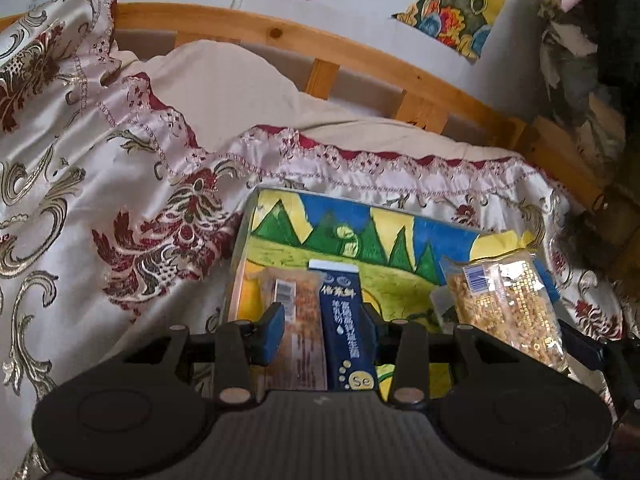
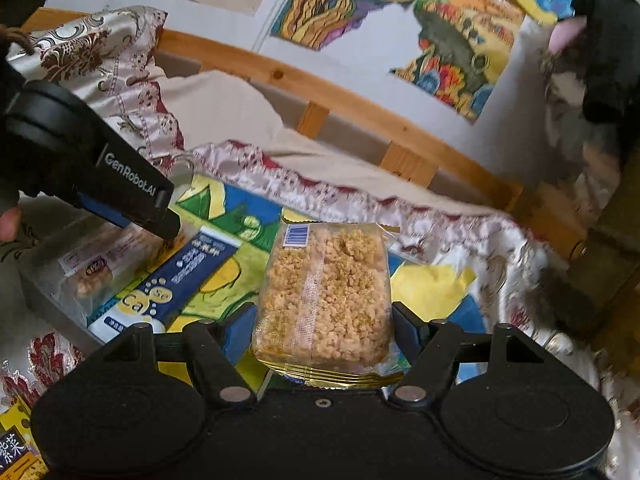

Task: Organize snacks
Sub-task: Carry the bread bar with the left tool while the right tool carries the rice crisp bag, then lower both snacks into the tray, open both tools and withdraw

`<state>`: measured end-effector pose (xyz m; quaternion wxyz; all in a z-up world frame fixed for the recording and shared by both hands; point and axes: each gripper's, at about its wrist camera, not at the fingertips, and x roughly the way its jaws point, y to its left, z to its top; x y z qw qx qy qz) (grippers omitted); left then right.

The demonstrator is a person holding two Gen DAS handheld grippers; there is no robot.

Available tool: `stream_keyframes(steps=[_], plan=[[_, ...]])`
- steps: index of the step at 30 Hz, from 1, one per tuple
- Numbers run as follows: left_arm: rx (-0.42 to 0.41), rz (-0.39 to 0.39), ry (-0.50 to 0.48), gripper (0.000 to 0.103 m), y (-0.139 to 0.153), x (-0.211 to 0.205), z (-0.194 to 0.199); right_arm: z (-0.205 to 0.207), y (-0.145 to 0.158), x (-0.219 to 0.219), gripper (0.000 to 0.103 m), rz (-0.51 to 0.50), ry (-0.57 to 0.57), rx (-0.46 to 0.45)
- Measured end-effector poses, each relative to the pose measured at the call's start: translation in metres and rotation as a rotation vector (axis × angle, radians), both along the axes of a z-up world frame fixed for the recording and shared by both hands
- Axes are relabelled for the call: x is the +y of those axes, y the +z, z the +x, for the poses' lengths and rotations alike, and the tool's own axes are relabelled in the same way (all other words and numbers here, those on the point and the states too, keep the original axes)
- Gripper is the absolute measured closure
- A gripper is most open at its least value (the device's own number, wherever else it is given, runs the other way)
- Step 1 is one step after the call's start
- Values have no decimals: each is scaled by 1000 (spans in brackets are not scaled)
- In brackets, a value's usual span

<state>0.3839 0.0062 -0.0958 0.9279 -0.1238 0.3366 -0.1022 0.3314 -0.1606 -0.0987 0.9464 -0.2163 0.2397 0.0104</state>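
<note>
A painted tray (image 1: 280, 224) lies on the bed. In it lie a clear snack pack (image 1: 298, 320) and a dark blue carton (image 1: 346, 328), side by side. My left gripper (image 1: 324, 330) stands open around both, its blue pads (image 1: 272, 332) apart. A clear bag of yellow crispy rice snack (image 1: 504, 308) is held at the right. In the right wrist view my right gripper (image 2: 324, 332) is shut on this bag (image 2: 326, 292), over the tray (image 2: 428, 288). The left gripper's body (image 2: 132, 196), the carton (image 2: 176, 280) and the pack (image 2: 100, 264) show at left.
A satin bedspread (image 1: 100, 184) with red and gold flowers covers the bed. A wooden bed rail (image 1: 360, 68) runs behind it, under a wall with paintings (image 2: 460, 32). Another snack pack's corner (image 2: 16, 444) shows at lower left of the right wrist view.
</note>
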Motion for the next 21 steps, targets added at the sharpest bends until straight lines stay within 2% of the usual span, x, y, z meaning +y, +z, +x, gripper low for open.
stream_keyframes(steps=[6,11,16,21], plan=[[-13,25,-4,49,3,-6,-3,4,-7,-5,30,49,-11,51],[-21,48,1,32,8,-8,-8,4,-1,-11,27,95,-14,52],[-53,47,14,14,22,-6,-20,-11,19,-24,17,154,-34,10],[-99,54,33,5,41,-6,-36,-34,46,-40,12,225,-59,-55]])
